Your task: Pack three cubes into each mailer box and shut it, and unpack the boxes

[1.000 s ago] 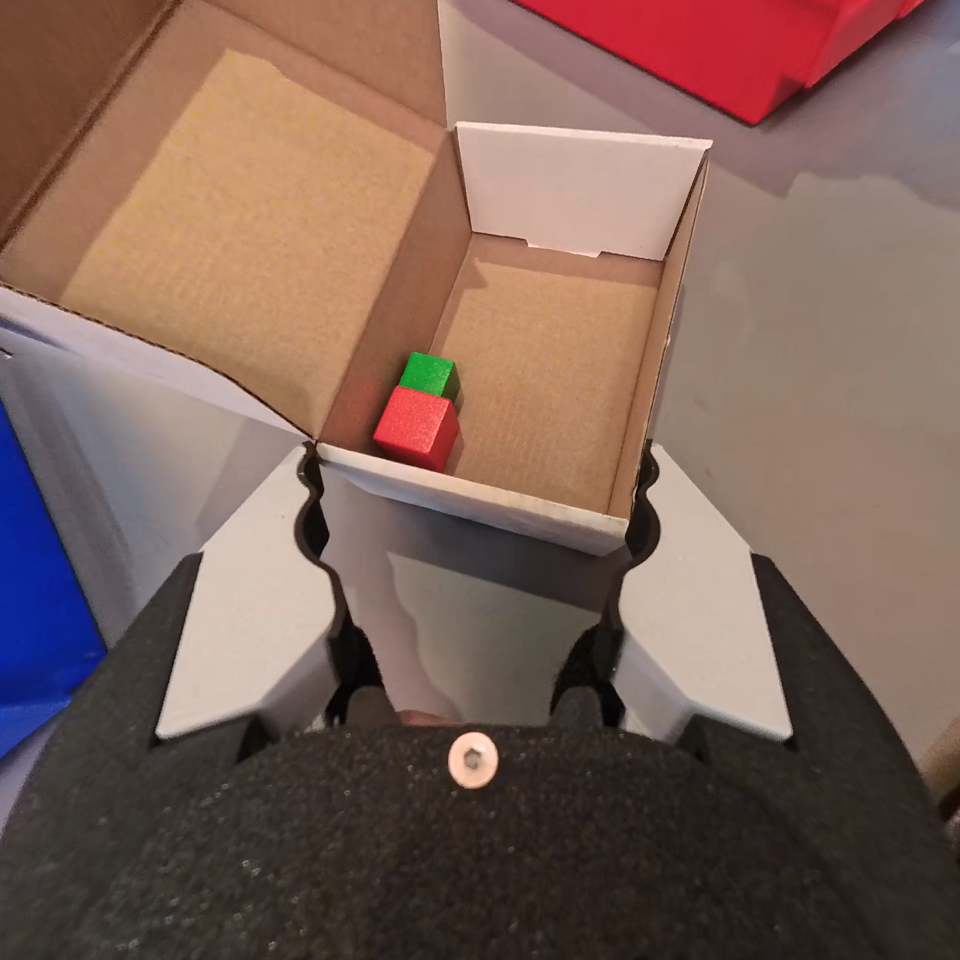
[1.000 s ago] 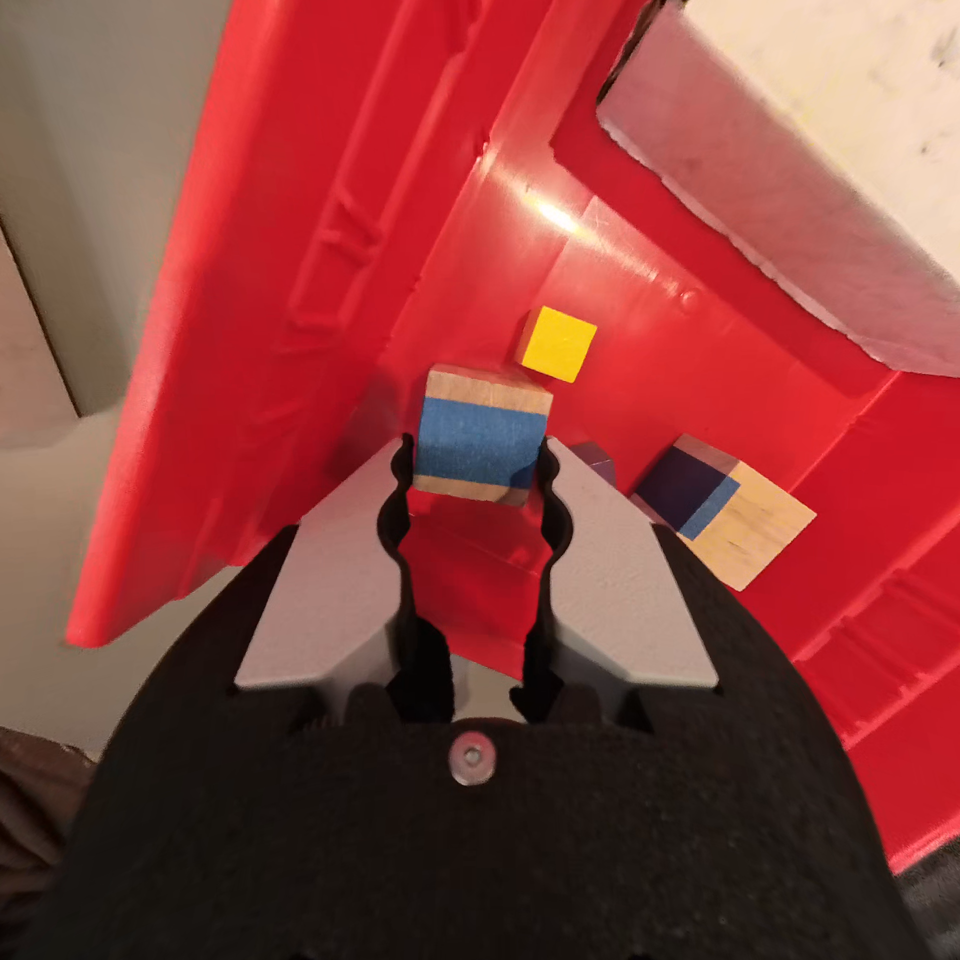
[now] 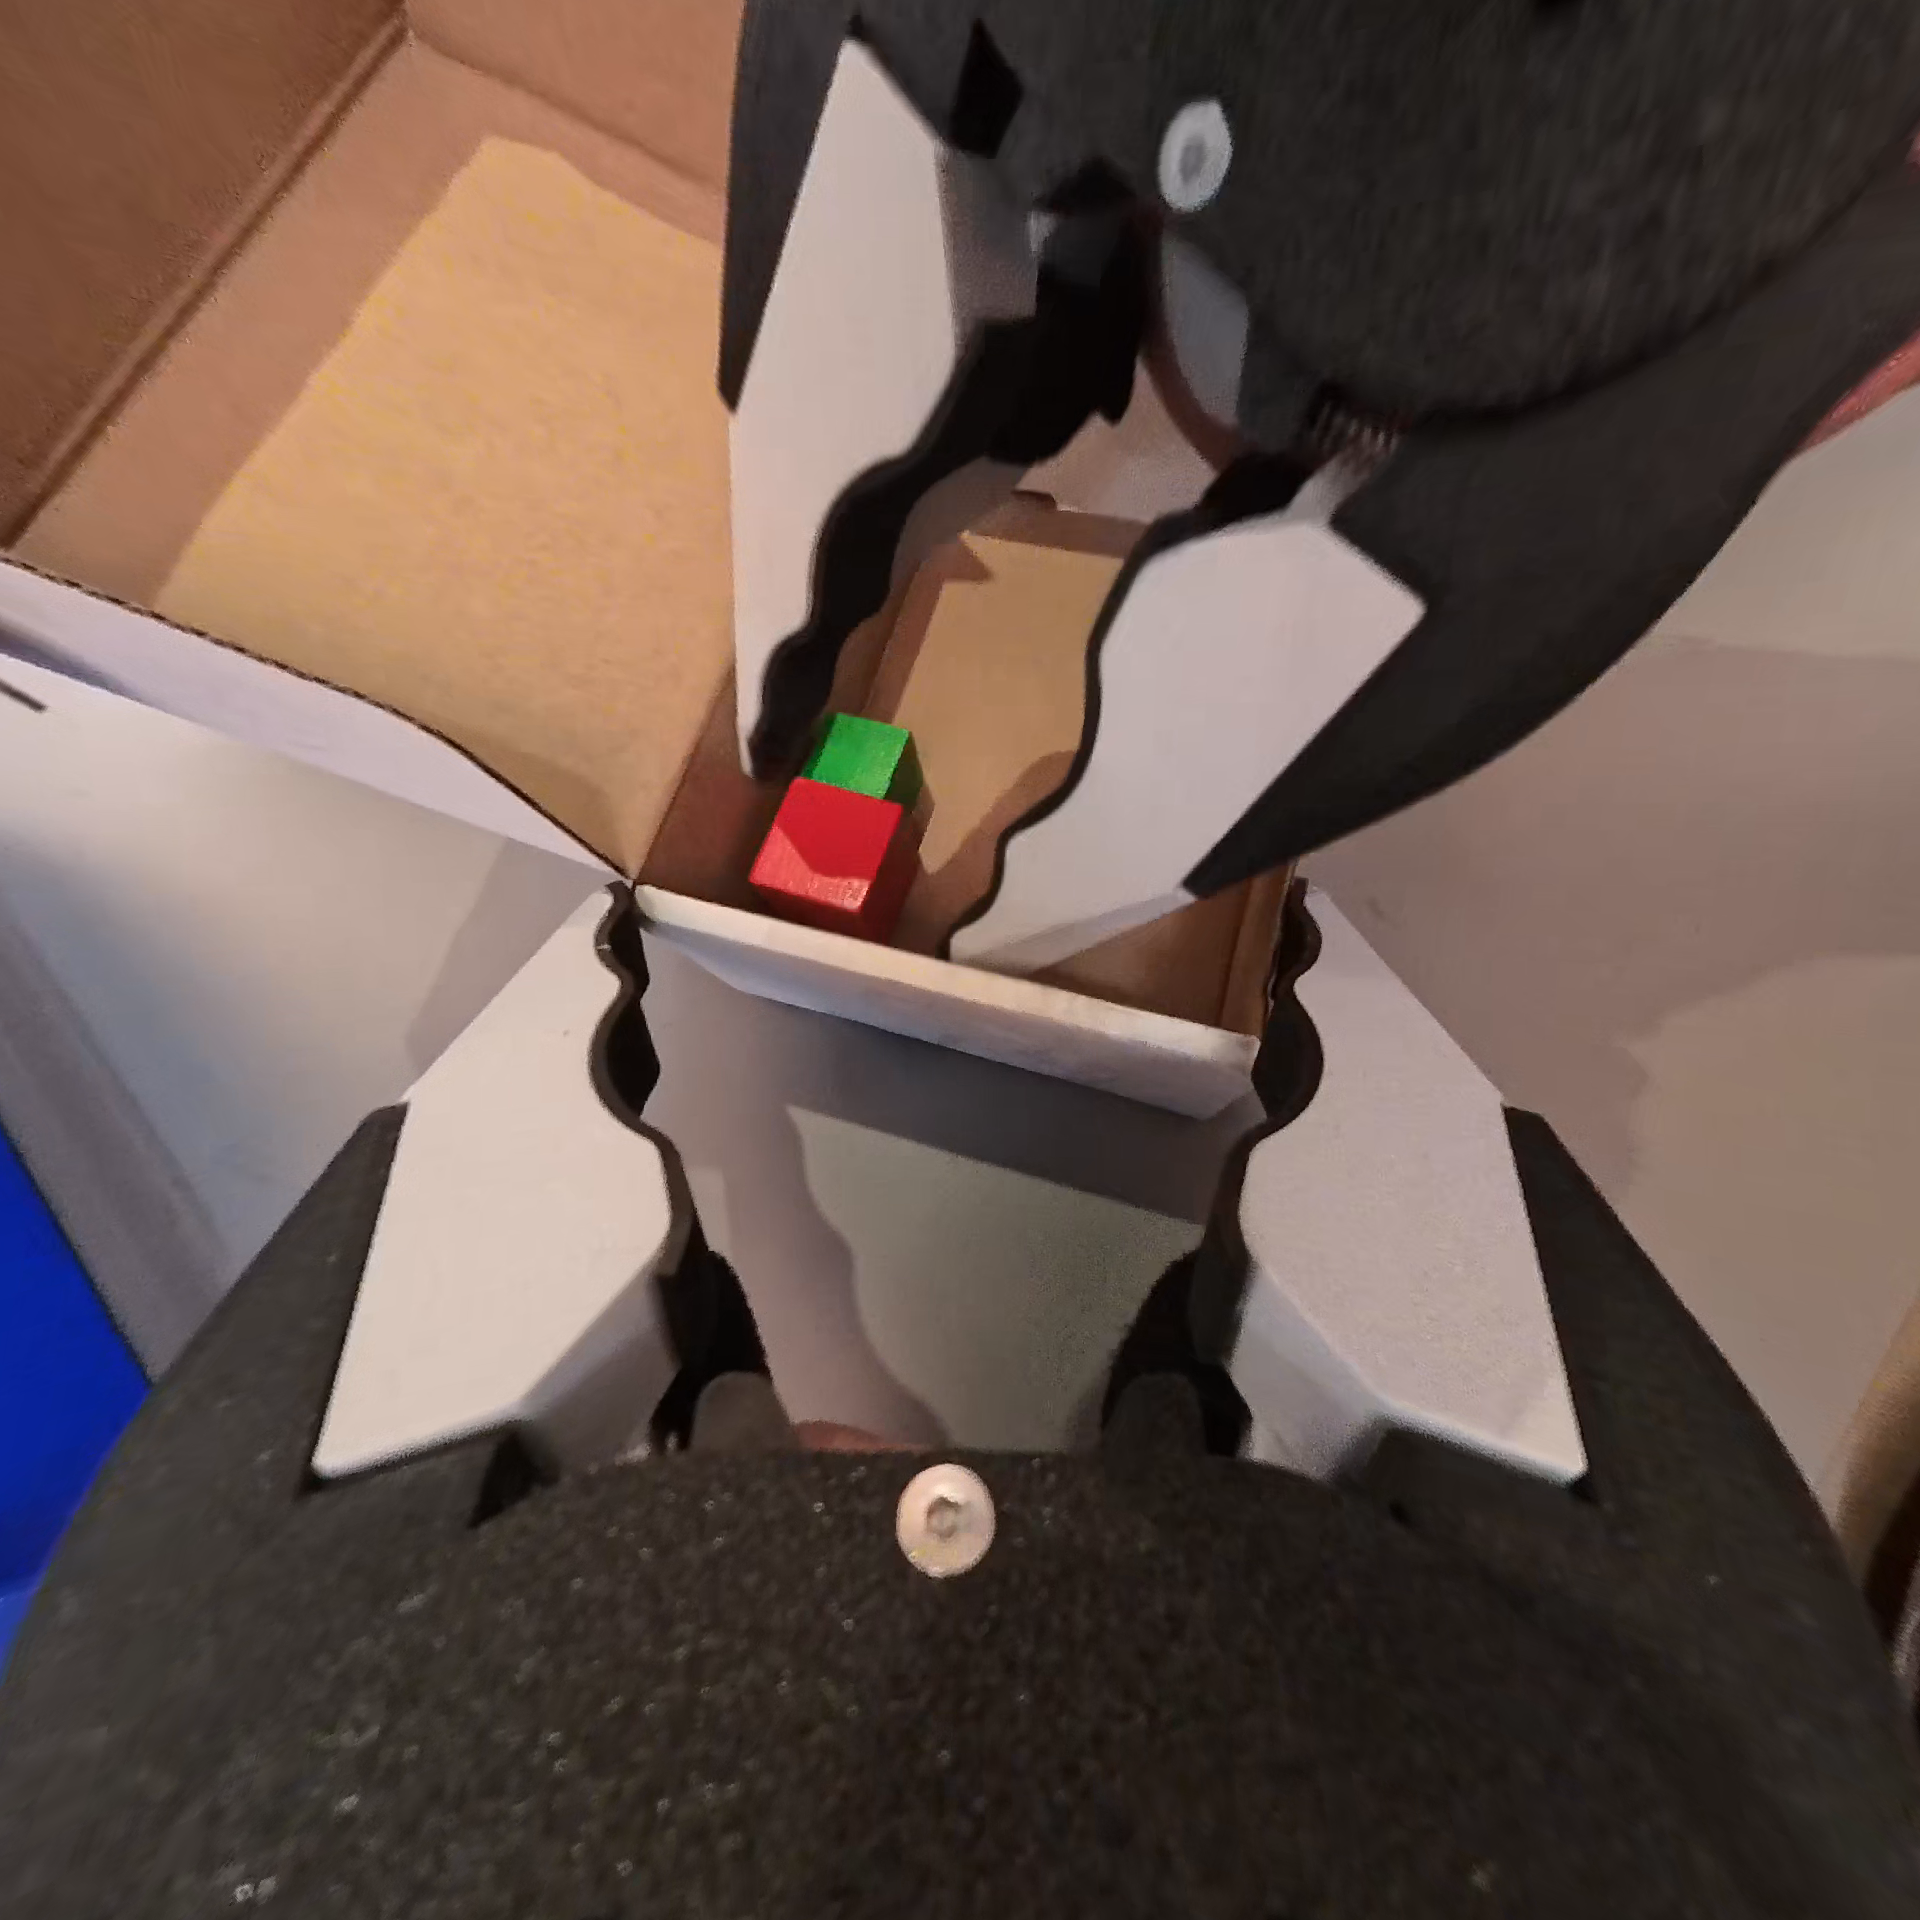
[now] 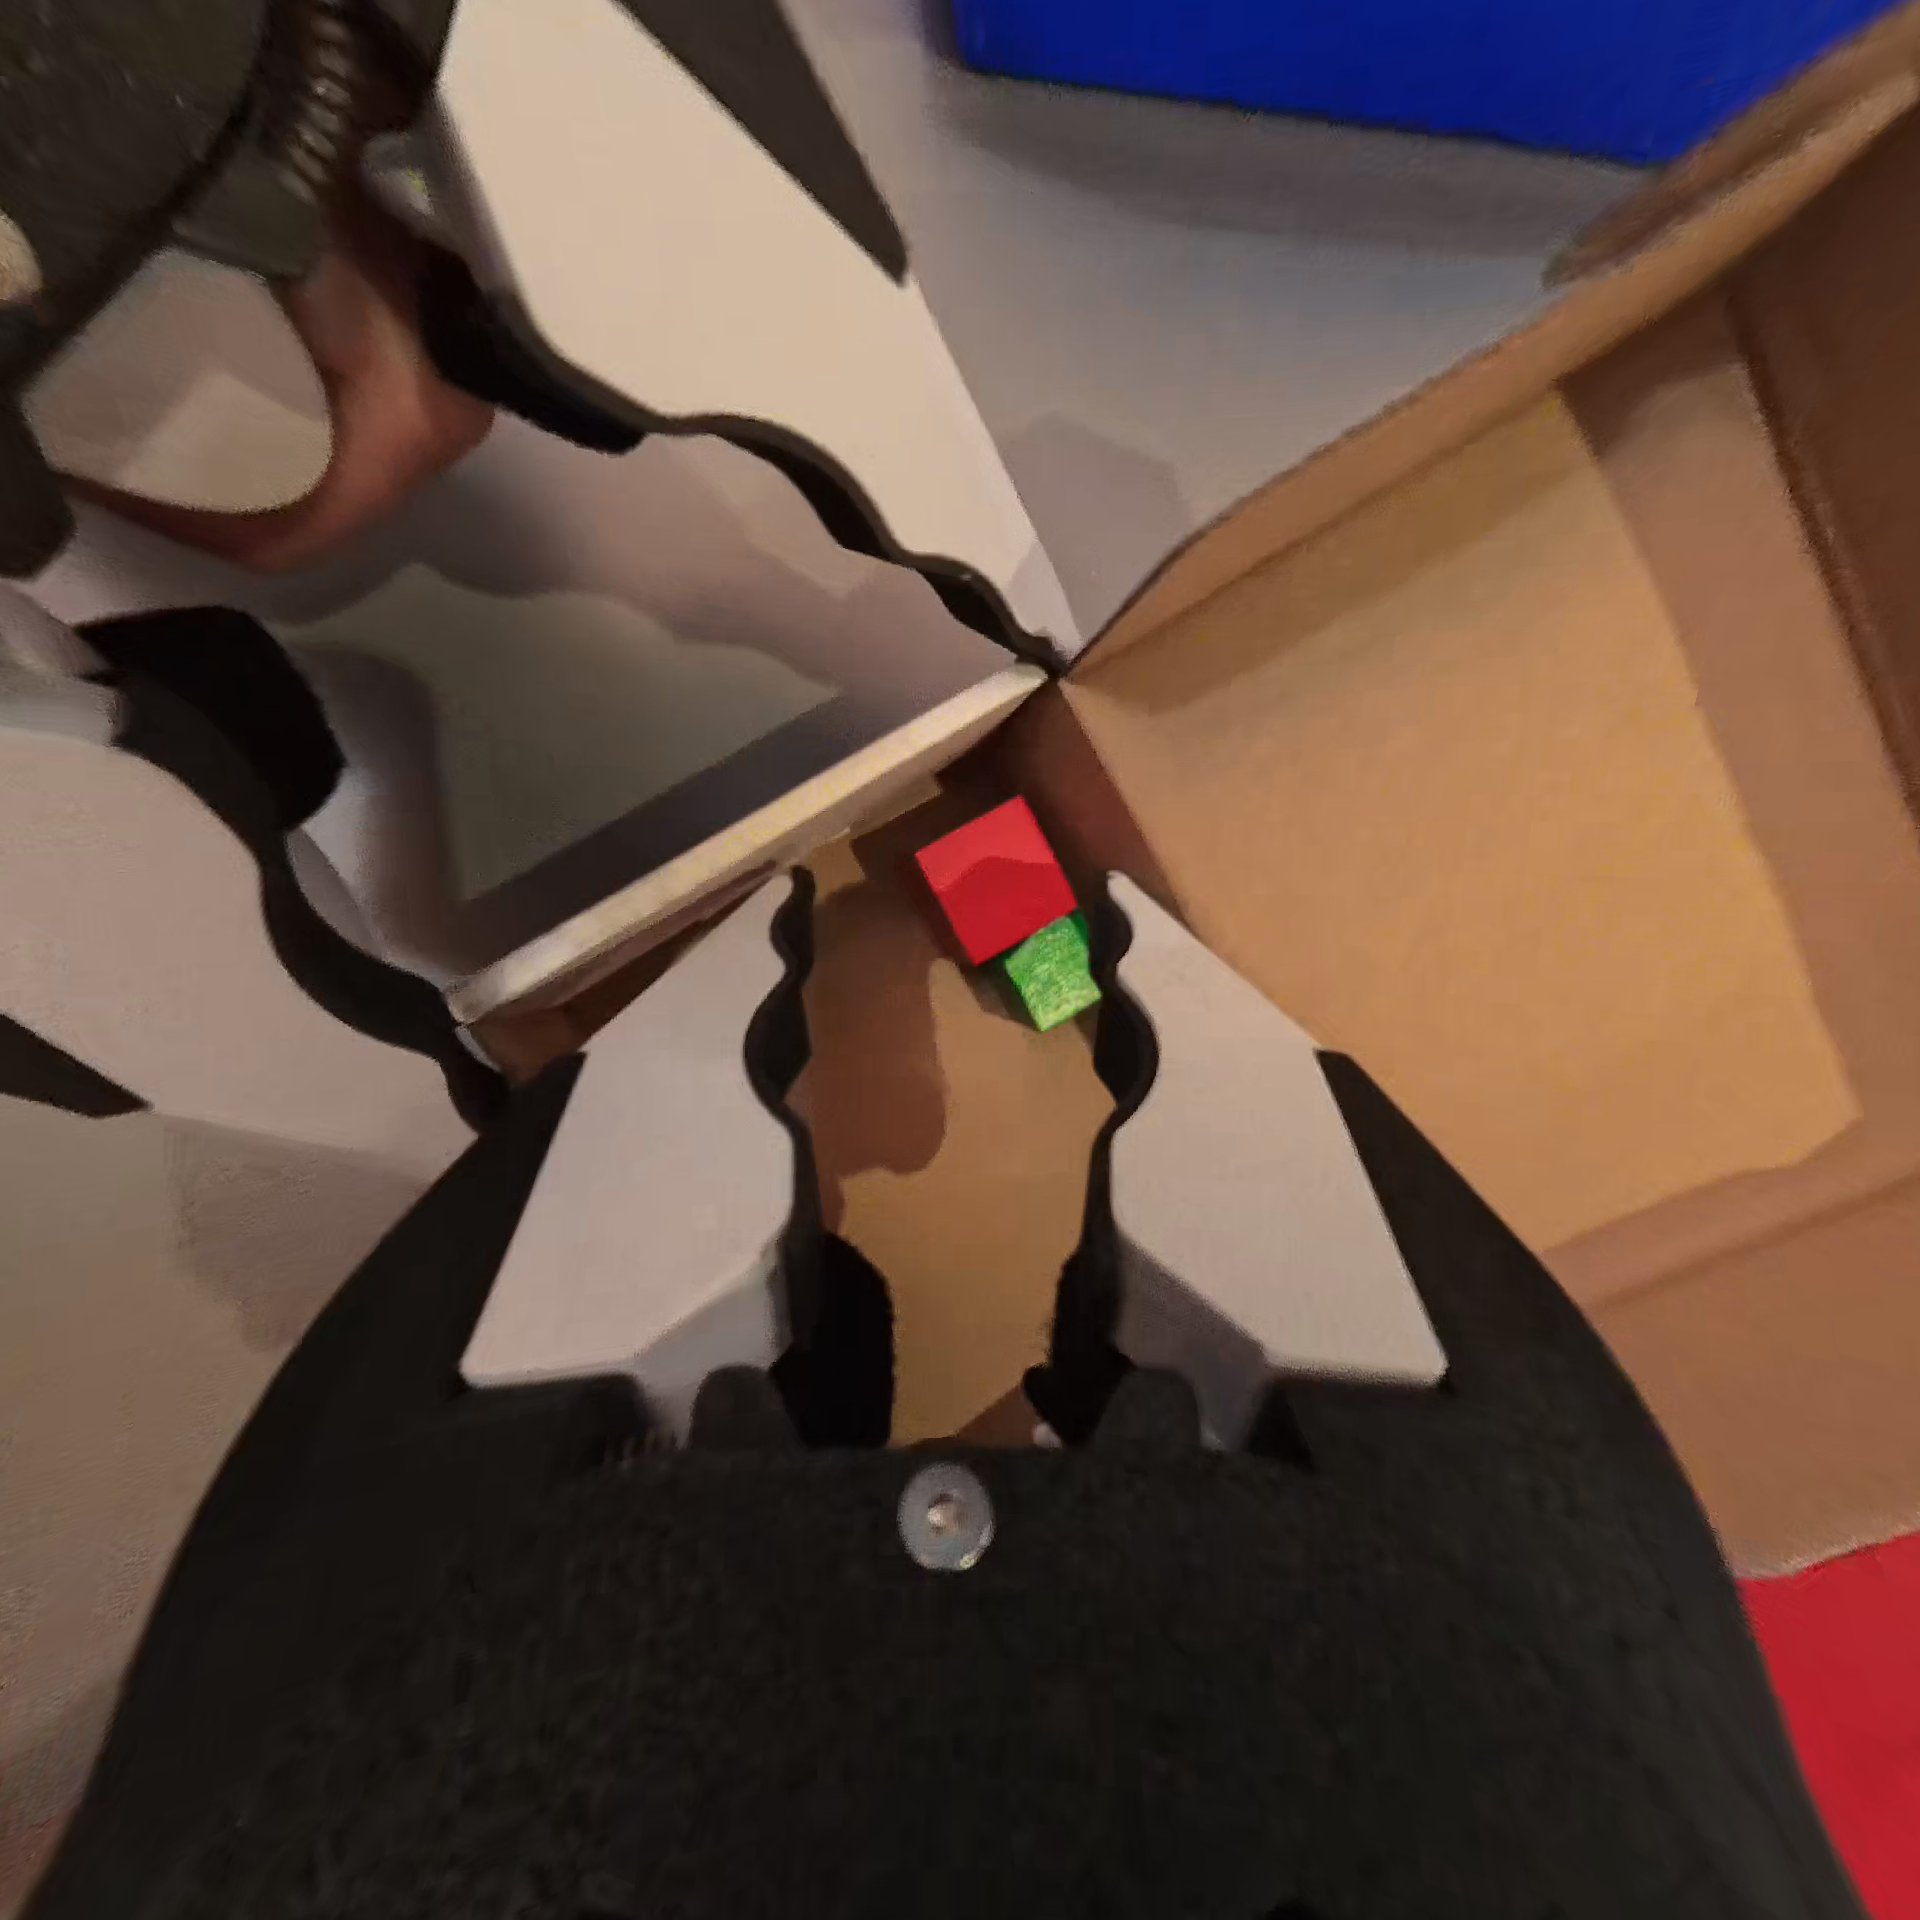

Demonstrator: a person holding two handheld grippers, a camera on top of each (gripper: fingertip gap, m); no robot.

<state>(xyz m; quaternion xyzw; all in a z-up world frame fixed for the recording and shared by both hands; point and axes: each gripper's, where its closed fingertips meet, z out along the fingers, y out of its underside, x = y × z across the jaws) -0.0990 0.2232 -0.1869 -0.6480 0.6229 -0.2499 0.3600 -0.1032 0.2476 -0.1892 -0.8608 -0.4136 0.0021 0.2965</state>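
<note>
A white mailer box (image 3: 935, 997) stands open, brown inside, with its lid (image 3: 468, 468) folded back to the left. A red cube (image 3: 826, 847) and a green cube (image 3: 862, 753) lie touching in the box's near left corner. My left gripper (image 3: 956, 935) is open wide, with its tips at the two near corners of the box. My right gripper (image 4: 956, 894) is open and empty. It reaches down into the box with the red cube (image 4: 987, 878) and the green cube (image 4: 1049, 971) by its tips. The blue-banded wooden cube is not in view.
A blue bin (image 3: 52, 1299) stands left of the box and shows again in the right wrist view (image 4: 1351, 52). A red bin (image 4: 1849, 1683) lies on the far side. The grey table (image 3: 1558, 779) surrounds the box. A hand (image 4: 384, 416) holds the left gripper. Only a small space, under 4 cm, lies between the two pairs of fingers.
My right gripper left the red bin, where it gripped a blue-banded wooden cube, and now hangs open and empty inside the mailer box. My left gripper and the box stayed put.
</note>
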